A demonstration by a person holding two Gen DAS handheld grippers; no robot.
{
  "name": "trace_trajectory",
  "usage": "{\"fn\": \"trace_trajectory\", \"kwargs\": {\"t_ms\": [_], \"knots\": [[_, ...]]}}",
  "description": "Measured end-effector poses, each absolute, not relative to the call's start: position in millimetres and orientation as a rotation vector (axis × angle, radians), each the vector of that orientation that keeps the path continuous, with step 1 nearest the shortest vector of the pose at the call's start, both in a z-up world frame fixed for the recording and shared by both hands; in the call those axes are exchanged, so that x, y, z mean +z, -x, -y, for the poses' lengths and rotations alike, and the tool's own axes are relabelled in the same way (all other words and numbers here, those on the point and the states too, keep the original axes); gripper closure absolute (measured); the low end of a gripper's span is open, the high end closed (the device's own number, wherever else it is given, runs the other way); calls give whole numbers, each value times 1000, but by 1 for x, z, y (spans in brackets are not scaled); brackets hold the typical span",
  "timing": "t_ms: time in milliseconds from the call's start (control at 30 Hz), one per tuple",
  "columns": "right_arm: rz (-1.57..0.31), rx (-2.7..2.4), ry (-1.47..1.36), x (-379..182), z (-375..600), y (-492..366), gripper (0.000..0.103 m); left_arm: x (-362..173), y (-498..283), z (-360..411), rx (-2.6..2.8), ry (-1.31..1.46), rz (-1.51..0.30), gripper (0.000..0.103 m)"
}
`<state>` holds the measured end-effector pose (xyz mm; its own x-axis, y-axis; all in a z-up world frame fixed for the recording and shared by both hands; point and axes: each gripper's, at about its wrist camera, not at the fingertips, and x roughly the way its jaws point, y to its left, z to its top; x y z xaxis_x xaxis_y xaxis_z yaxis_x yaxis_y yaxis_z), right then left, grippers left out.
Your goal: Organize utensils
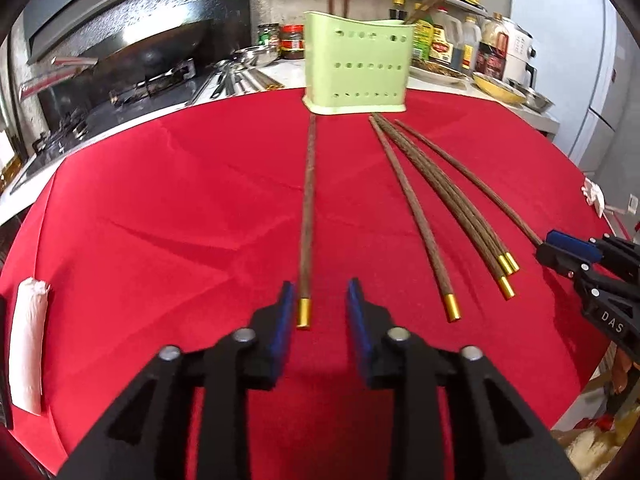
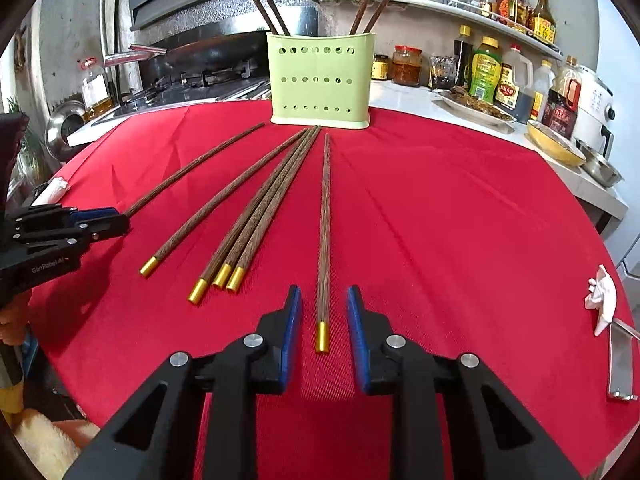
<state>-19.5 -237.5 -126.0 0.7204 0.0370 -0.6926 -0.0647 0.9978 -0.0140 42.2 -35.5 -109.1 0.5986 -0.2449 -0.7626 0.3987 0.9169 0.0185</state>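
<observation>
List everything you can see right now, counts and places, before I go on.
chopsticks on cloth: six, brown with gold caps, fanned before the holder
chopsticks in holder: four, brown, upright
holder: one, pale green, far edge of cloth
tablecloth: one, red
bottles and jars: several, counter behind
left hand-held gripper: open, around leftmost chopstick's cap
right hand-held gripper: open, around rightmost chopstick's cap

A home kitchen: a dark wok (image 1: 160,50) sits on a gas stove (image 1: 132,88) at ten o'clock, sauce bottles (image 2: 486,70) and jars crowd the white tabletop (image 2: 404,96) at two o'clock, a shelf (image 2: 440,4) of condiments runs above, and a white appliance (image 2: 596,108) stands at far right.
</observation>
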Motion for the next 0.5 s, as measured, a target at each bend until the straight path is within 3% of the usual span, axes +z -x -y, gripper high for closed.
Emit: {"fn": "trace_trajectory", "kwargs": {"t_ms": [133, 200, 300, 500], "knots": [[-746, 54, 46, -127, 235, 22, 87, -110, -40, 43, -359, -235, -839, 75], [-740, 58, 66, -127, 230, 26, 90, -110, -36, 44, -355, -254, -828, 88], [-732, 54, 78, -128, 228, 29, 92, -111, -30, 45, -337, -286, -806, 95], [-719, 59, 56, -125, 229, 33, 96, -104, -21, 36, -338, -245, -776, 96]]}}
